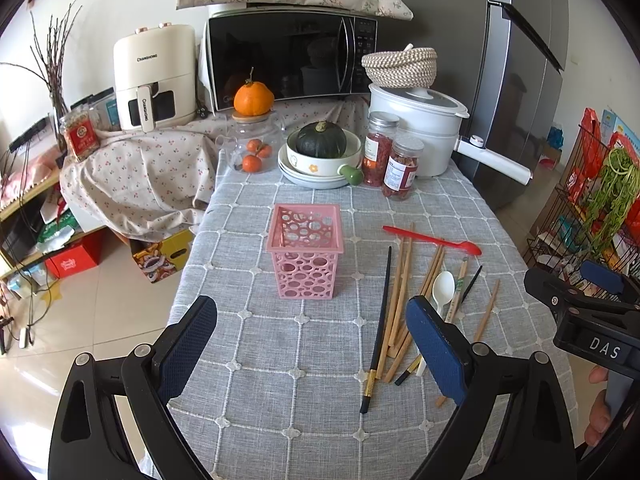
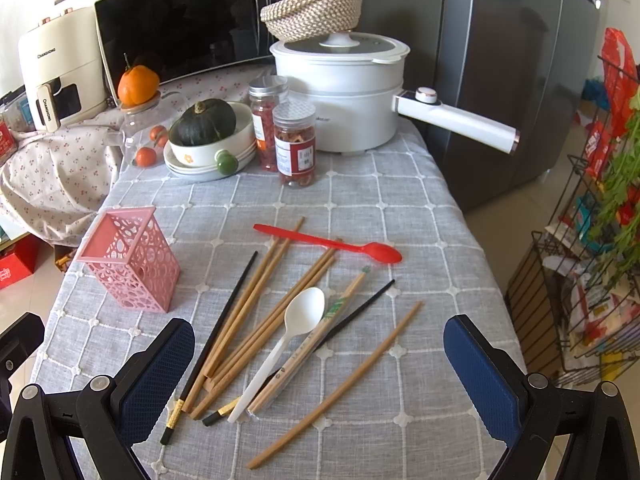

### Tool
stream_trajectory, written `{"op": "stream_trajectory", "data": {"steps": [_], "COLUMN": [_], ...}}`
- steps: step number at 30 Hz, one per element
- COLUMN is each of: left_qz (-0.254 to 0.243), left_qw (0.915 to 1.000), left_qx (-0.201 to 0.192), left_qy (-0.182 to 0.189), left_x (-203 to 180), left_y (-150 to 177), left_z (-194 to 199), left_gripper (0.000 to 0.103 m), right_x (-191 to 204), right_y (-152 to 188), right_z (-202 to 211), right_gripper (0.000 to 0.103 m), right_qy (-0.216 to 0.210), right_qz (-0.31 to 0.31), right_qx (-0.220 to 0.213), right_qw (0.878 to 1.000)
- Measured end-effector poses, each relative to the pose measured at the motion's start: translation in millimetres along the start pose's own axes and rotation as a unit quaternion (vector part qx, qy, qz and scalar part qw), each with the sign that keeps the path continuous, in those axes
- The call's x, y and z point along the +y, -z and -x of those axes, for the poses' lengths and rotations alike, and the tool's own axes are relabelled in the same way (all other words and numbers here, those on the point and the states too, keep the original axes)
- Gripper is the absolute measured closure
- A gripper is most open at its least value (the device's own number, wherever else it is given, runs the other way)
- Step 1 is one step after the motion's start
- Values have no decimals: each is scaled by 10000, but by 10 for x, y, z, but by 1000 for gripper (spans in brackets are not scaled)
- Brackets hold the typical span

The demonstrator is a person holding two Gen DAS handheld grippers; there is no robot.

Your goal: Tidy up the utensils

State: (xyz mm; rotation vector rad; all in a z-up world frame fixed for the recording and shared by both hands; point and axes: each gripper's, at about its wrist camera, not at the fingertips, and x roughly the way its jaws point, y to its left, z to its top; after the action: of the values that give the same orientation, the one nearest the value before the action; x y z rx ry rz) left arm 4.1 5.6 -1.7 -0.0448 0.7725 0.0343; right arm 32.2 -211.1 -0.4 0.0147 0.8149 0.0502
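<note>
A pink perforated utensil holder (image 1: 305,249) stands upright and empty on the grey checked tablecloth (image 1: 288,360); it also shows at the left in the right wrist view (image 2: 130,258). To its right lies a loose pile: several wooden chopsticks (image 2: 256,320), two black chopsticks (image 2: 224,320), a red spoon (image 2: 332,245), a white spoon (image 2: 288,334) and a wrapped chopstick pair (image 2: 316,336). My left gripper (image 1: 312,324) is open and empty, in front of the holder. My right gripper (image 2: 320,344) is open and empty, just above the pile.
At the table's back stand a white electric pot (image 2: 340,96) with a long handle, two spice jars (image 2: 294,144), stacked bowls with a green squash (image 2: 206,122), a glass teapot (image 1: 252,140) and a microwave (image 1: 288,60). A wire rack (image 2: 592,272) stands to the right.
</note>
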Motion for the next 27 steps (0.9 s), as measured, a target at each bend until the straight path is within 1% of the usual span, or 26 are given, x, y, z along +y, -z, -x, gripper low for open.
{"op": "stream_trajectory", "data": {"steps": [27], "left_qz": [-13], "left_qw": [10000], "left_qx": [-8], "left_qy": [-12], "left_x": [-11], "left_y": [7], "left_z": [-3], "left_gripper": [6], "right_x": [7], "right_y": [13], "right_z": [-14], "right_gripper": [1], "right_qy": [-34], "right_qz": [-10], "right_qx": [45], "right_qw": [10000]}}
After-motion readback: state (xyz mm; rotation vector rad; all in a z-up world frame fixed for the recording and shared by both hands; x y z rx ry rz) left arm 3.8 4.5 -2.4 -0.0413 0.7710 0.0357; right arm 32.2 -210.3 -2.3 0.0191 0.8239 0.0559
